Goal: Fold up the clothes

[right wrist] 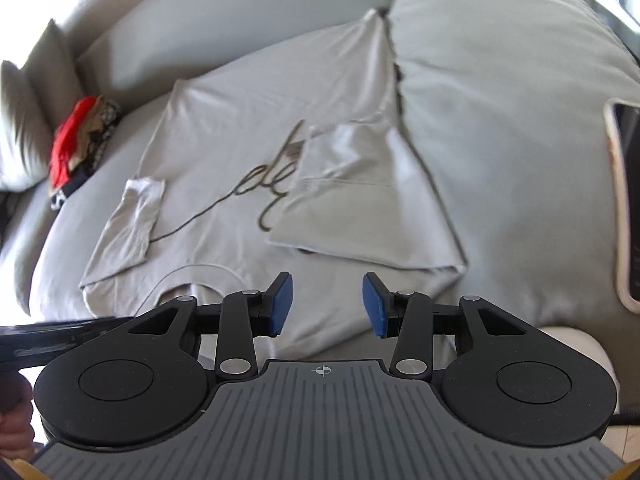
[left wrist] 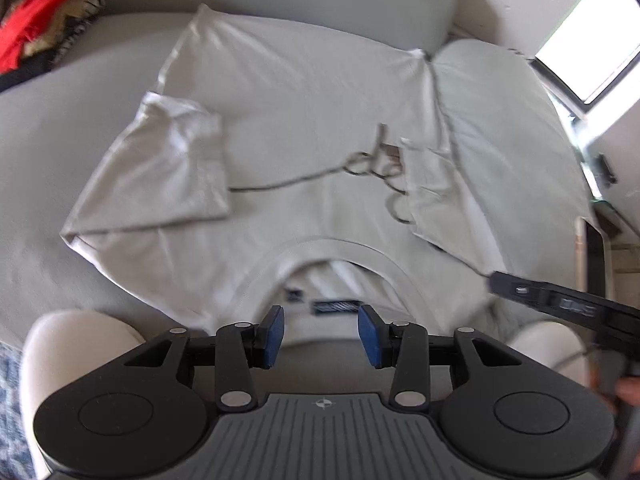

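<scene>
A pale grey T-shirt (left wrist: 296,92) is lying spread flat on the seat of a grey sofa (left wrist: 48,152), collar toward the cameras, both short sleeves folded in over the chest. A thin dark cursive script (left wrist: 372,164) is running across the shirt's front between the sleeves; the right sleeve is covering part of it and I cannot read the word. Inside the collar a small dark neck label (left wrist: 335,306) is showing, its print too blurred to read.

The left gripper (left wrist: 321,336) is hovering just above the collar, jaws partly apart with nothing between the blue pads. The right gripper (right wrist: 327,305) is hanging over the shirt's right shoulder, jaws likewise partly apart and empty.

Beyond the shirt's left side a heap of clothes (left wrist: 38,36) with a red piece on top is sitting on the sofa. A phone (right wrist: 626,208) in a light case is resting on the cushion to the shirt's right.
</scene>
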Motion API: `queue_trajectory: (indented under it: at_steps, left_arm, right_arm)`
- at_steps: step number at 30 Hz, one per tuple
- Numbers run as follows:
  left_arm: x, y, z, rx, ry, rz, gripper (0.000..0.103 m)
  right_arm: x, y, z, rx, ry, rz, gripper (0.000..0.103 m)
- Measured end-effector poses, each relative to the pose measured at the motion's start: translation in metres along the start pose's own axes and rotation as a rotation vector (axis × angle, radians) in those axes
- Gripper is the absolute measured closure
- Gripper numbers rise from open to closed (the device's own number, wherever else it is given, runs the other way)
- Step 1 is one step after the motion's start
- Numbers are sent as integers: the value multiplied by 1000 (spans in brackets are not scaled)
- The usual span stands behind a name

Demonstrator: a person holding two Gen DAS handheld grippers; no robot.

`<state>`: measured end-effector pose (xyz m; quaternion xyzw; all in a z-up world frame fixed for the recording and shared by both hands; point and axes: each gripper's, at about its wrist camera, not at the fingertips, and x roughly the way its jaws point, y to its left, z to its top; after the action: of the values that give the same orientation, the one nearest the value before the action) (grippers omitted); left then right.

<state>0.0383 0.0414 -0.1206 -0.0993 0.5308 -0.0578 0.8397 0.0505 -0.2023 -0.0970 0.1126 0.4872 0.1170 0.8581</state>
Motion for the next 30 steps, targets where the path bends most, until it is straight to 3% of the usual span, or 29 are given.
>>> queue_trajectory:
  at_steps: [1,4,6,15,20,23,25,30]
  left_arm:
    - [6,0,0,25,-1,46,64]
    - [23,0,-3,84,8,142,66]
    - [33,4,-6,94,44,139,66]
    - [36,2,-9,132,42,144,65]
    - [34,-7,-18,156,71,126,65]
    - [34,-11,-25,154,143,68,66]
    - [33,-11,-28,145,188,33,66]
    - [-5,-5,-6,126,27,54,66]
  right_arm:
    - [4,4,0,-13,9,12,75]
    - [13,17,0,-59,31,30,75]
    - [18,25,0,-85,44,24,74]
    - [39,27,-9,-92,102,19,74]
    - [27,20,-15,-71,156,16,76]
    - [14,15,-14,-25,181,2,64]
    - [-3,17,-10,-25,110,24,52]
    - [-46,27,4,-54,-83,57,36]
